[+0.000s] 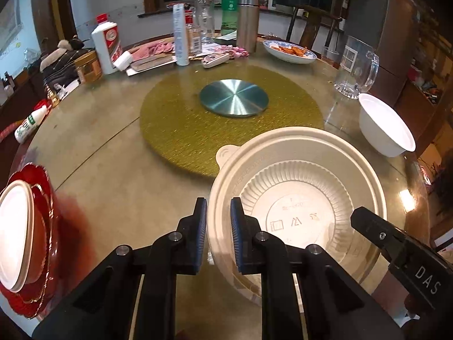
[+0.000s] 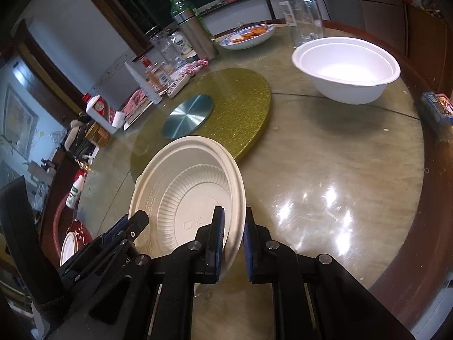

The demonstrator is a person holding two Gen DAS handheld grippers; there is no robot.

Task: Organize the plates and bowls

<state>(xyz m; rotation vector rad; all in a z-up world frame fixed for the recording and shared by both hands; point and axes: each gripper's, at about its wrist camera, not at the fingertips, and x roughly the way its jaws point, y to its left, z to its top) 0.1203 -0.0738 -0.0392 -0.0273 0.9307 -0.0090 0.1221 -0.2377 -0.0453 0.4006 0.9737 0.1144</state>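
A round, glossy, greenish-brown glass-topped worktop (image 1: 113,175) fills both views, with a round gold textured mat (image 1: 175,130) at its middle bearing a brushed-metal disc (image 1: 234,97). Its far side is crowded: a green plastic bottle (image 1: 232,2), a steel flask (image 1: 248,22), a white liquor bottle with a red cap (image 1: 106,45), a blue-patterned dish of orange food (image 1: 288,51) and a clear glass mug (image 1: 355,68). Behind stand dark windows, a wooden chair and a grey cabinet. A cream, ribbed, round plastic bowl (image 1: 300,198) sits near the worktop's near edge, partly over the mat's rim, its mouth facing up and tilted toward the left; being round, it has no long axis. The left hand-held gripper (image 1: 218,235) pinches the bowl's left rim, and the right hand-held gripper (image 2: 234,243) pinches the opposite rim, one pad inside and one outside. A white round paper bowl (image 2: 345,68) stands upright, well apart on the right. At the left edge a white plate (image 1: 14,235) rests on a red scalloped plate (image 1: 42,255).
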